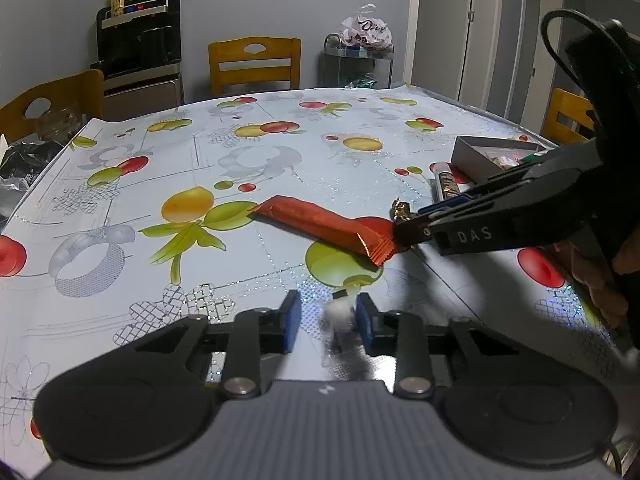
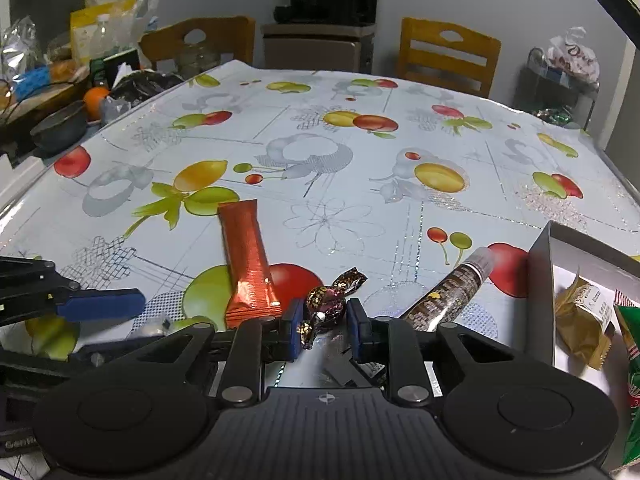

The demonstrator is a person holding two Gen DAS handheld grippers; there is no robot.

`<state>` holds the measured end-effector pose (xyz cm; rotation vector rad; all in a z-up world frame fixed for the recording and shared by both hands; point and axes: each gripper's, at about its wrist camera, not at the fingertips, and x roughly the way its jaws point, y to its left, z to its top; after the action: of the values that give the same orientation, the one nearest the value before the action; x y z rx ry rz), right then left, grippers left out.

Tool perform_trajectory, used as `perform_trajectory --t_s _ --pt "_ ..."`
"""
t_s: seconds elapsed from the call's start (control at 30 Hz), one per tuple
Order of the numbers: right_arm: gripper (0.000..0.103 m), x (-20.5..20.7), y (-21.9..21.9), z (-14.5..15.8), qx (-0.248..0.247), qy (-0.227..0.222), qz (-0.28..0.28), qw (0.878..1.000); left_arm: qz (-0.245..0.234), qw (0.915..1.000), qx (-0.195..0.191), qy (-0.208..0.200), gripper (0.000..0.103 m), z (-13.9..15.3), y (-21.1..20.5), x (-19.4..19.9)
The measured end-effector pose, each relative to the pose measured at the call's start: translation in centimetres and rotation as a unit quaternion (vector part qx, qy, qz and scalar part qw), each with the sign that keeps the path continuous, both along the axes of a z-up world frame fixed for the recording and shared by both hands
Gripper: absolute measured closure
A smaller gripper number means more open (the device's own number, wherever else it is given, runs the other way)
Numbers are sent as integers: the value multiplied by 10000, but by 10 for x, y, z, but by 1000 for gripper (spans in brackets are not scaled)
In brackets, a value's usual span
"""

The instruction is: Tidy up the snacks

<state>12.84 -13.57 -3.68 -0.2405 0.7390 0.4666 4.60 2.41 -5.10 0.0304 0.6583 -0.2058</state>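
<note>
My right gripper is shut on a brown foil-wrapped candy, low over the tablecloth. In the left wrist view it reaches in from the right, the candy at its tip. A small clear-wrapped candy lies between the pads of my left gripper. It sits against the right pad, with a gap to the left pad. An orange-red snack bar lies flat between the two grippers. A brown tube-shaped pack lies beside the grey box.
The grey box holds a tan packet and a green packet. Wooden chairs stand at the far table edge. A dark bowl and bags crowd a side surface on the left. A person's hand holds the right gripper.
</note>
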Motion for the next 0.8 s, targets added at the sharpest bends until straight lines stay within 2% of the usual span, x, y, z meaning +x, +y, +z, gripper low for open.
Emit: perform_trajectory --t_s 0.17,0.43,0.57,0.6,0.7,0.73,0.8 --pt "78 -25 -5 6 -20 -68 331 9994 18 10000 -2 -1 81 0 2 -1" --pt "78 -75 -18 6 -175 67 1038 9944 -53 9999 133 -34 81 1 1 -9" --pt "78 -89 -23 4 -188 136 1152 9931 -140 9997 175 -39 81 1 -2 -17" --pt "74 -91 -24 4 -139 168 1135 9933 -140 9998 168 -36 81 1 -2 -18" --pt "49 -94 -28 4 -17 196 1024 9945 -53 9999 118 -15 81 1 0 -20" --pt "43 -95 -29 4 9 163 986 9950 -30 9999 104 -8 81 1 1 -20" --pt "42 -96 -29 3 82 163 937 9954 -7 10000 99 -5 81 1 1 -18"
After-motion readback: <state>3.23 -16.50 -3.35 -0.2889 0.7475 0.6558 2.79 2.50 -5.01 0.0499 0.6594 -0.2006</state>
